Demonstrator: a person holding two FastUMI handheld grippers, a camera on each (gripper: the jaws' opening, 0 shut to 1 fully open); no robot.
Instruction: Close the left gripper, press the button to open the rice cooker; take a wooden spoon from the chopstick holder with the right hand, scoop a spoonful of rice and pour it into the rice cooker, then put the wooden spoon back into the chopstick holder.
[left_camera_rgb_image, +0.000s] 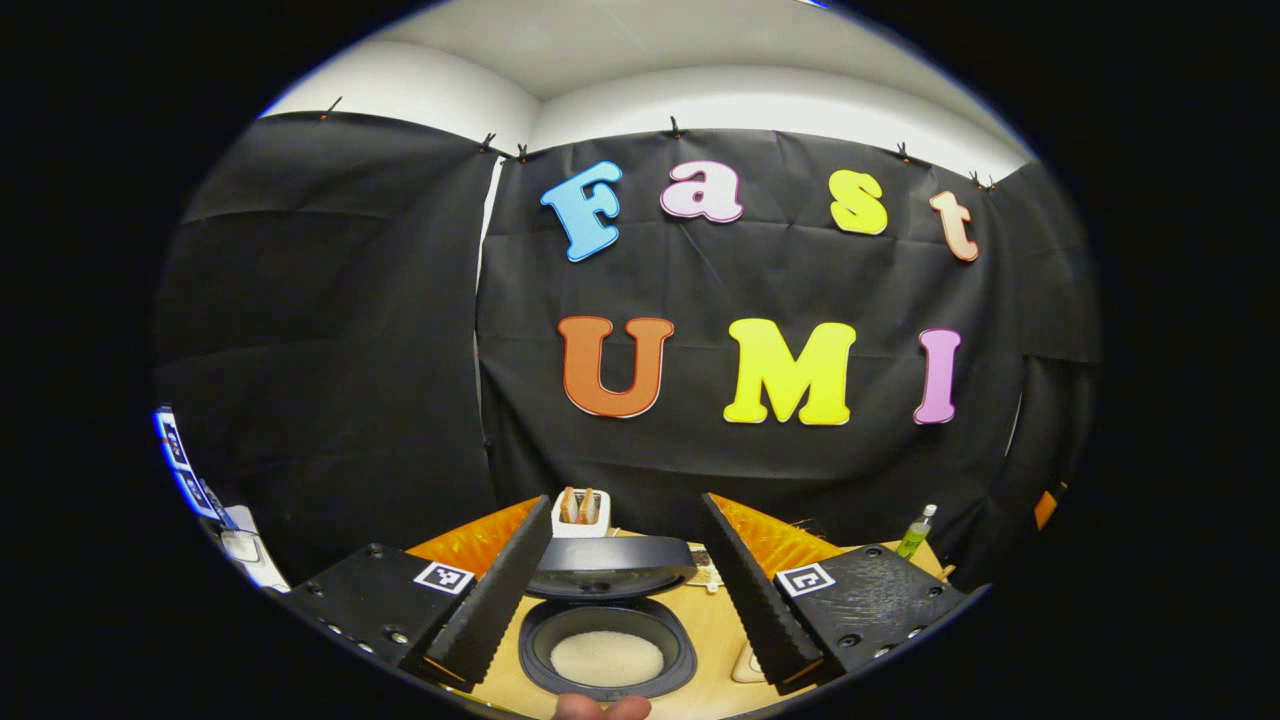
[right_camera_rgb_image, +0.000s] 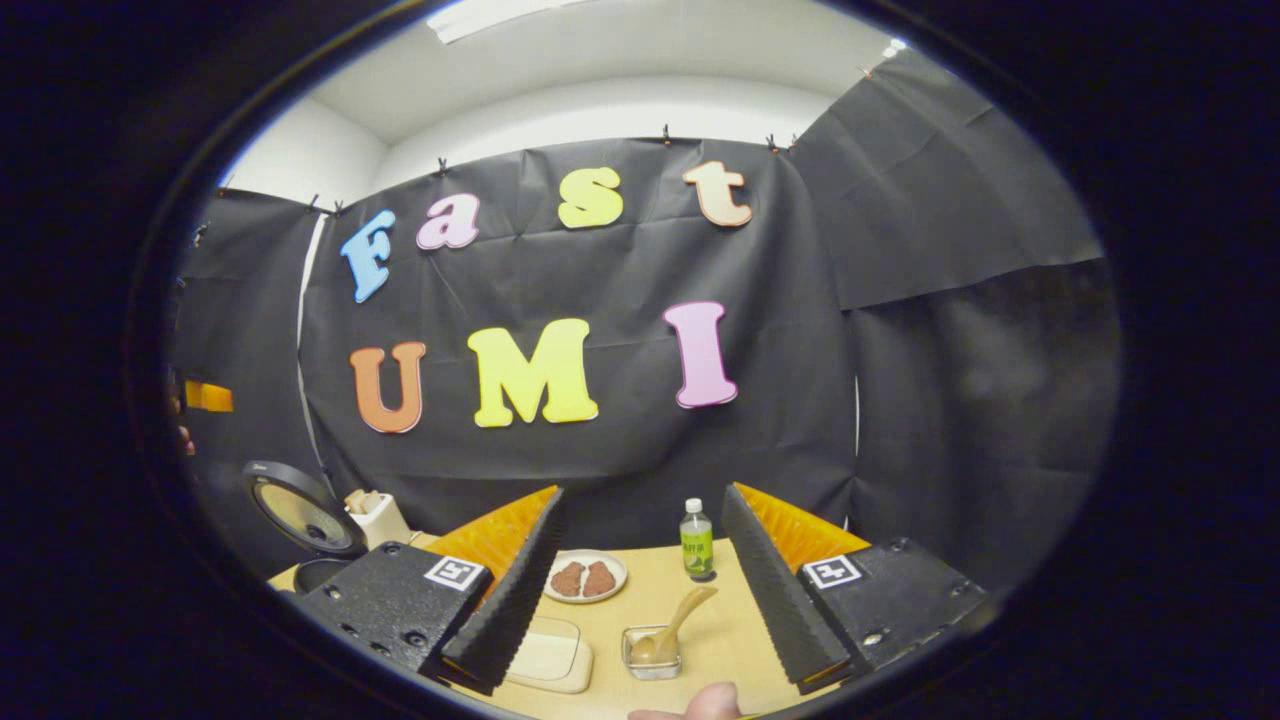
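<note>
The rice cooker (left_camera_rgb_image: 540, 640) stands open below my left gripper (left_camera_rgb_image: 626, 503), its lid (left_camera_rgb_image: 610, 565) raised and white rice in the pot (left_camera_rgb_image: 606, 657). Behind it is the white chopstick holder (left_camera_rgb_image: 581, 512) with wooden pieces sticking out. The left gripper is open and holds nothing. In the right gripper view the wooden spoon (right_camera_rgb_image: 685, 612) leans in a small clear container (right_camera_rgb_image: 650, 655) on the table, below and between the fingers of my open right gripper (right_camera_rgb_image: 642, 492). The cooker lid (right_camera_rgb_image: 300, 512) and the holder (right_camera_rgb_image: 375, 517) show far left.
A plate (right_camera_rgb_image: 585, 577) with two brown pieces and a green bottle (right_camera_rgb_image: 696, 540) stand at the back of the wooden table (right_camera_rgb_image: 640, 600). A pale flat box (right_camera_rgb_image: 548, 655) lies near the left finger. The bottle (left_camera_rgb_image: 917, 530) also stands far right. A person's fingertip (right_camera_rgb_image: 705, 703) shows at the bottom.
</note>
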